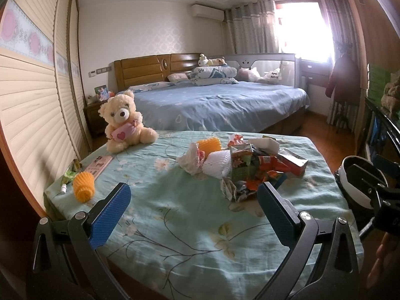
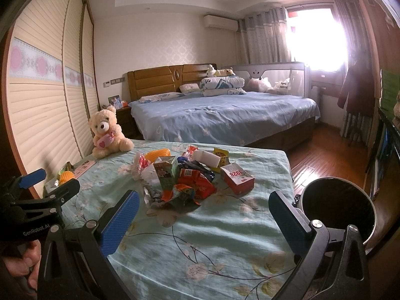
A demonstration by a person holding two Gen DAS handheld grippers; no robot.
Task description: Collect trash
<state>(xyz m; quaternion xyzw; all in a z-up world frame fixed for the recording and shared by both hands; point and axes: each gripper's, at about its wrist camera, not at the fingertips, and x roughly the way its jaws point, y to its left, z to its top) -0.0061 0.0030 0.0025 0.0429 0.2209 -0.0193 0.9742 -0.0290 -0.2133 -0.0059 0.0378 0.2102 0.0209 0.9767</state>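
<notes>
A pile of trash (image 1: 250,167) lies on the floral sheet of the near bed (image 1: 175,212): crumpled wrappers, a green juice carton (image 2: 166,172), white foam netting (image 1: 217,166), orange foam netting (image 1: 209,145) and a red-and-white box (image 2: 237,178). More orange netting (image 1: 83,186) and a small wrapper (image 1: 71,172) lie at the bed's left edge. My left gripper (image 1: 193,193) is open and empty above the sheet, just short of the pile. My right gripper (image 2: 203,205) is open and empty, also near the pile. A dark round bin (image 2: 340,205) stands right of the bed, beside the right gripper.
A cream teddy bear (image 1: 125,122) sits at the bed's far left corner, with a pink flat item (image 1: 98,165) near it. A larger blue bed (image 1: 215,105) stands behind. Sliding wardrobe doors (image 1: 32,100) run along the left. Wooden floor (image 2: 315,155) lies to the right.
</notes>
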